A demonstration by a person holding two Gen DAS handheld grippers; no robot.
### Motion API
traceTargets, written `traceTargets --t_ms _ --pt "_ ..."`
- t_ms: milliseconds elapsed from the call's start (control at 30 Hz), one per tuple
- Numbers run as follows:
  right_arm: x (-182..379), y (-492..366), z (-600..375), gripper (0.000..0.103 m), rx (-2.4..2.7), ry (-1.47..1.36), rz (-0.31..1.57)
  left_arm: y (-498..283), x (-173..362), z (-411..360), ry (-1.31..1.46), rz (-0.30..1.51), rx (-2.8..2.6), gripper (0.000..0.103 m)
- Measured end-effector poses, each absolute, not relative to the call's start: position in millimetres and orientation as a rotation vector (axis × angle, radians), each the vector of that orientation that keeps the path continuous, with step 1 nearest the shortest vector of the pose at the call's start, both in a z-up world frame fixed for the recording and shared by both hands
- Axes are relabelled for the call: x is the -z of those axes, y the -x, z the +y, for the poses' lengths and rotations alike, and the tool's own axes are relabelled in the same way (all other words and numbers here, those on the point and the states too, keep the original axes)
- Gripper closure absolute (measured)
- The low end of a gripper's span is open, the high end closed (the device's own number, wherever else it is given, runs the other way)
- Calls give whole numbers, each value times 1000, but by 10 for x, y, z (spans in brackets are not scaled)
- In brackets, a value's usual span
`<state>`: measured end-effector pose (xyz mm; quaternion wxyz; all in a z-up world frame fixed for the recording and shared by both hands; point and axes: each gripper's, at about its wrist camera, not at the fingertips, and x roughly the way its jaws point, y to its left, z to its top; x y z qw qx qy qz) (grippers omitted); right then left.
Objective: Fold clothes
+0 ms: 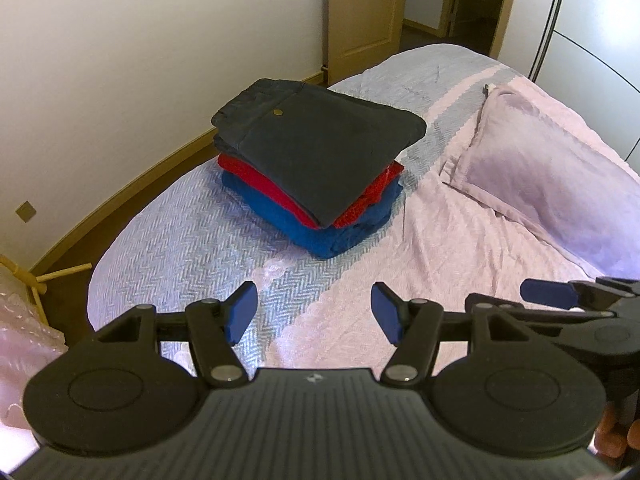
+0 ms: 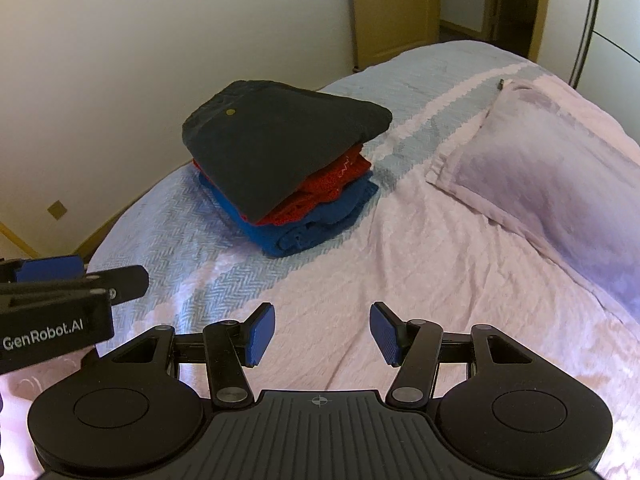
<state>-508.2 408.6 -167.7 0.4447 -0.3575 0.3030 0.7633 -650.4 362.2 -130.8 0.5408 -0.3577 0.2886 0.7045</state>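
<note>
A stack of folded clothes sits on the bed: dark grey trousers (image 1: 320, 148) on top with a brass button, a red knit (image 1: 376, 192) under them, a blue garment (image 1: 344, 232) at the bottom. The stack also shows in the right wrist view, with the trousers (image 2: 280, 140), red knit (image 2: 320, 196) and blue garment (image 2: 312, 228). My left gripper (image 1: 314, 312) is open and empty, held above the bed in front of the stack. My right gripper (image 2: 322, 334) is open and empty beside it, to the right.
The bed has a pink and grey-blue cover (image 1: 440, 248). A pink pillow (image 1: 552, 168) lies to the right of the stack. A white wall and wooden floor lie to the left of the bed. A wooden stand (image 1: 36, 280) is at the left. A door (image 1: 360, 12) is behind.
</note>
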Motion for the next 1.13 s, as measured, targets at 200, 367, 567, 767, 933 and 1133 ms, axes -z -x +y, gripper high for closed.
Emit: traceTargets --t_ms 200,367,567,767,933,1133 --pt "1748 5023 4252 47 -1908 909 755 6451 1366 3704 867 700 -1697 44" --pt "1790 5013 4375 47 -1919 923 761 6443 1414 3775 879 709 -1718 44" --pt "1840 5051 4515 47 -1929 939 765 6476 1494 3880 903 722 -1730 44" --pt "1899 5102 4633 47 -1926 956 765 6508 1582 4001 926 731 -1728 44" --pt "1929 5134 4722 47 -1912 966 771 6537 1631 4097 932 737 -1725 44" --pt "1916 5181 4737 47 -1906 963 775 6586 1626 4124 906 740 -1741 44"
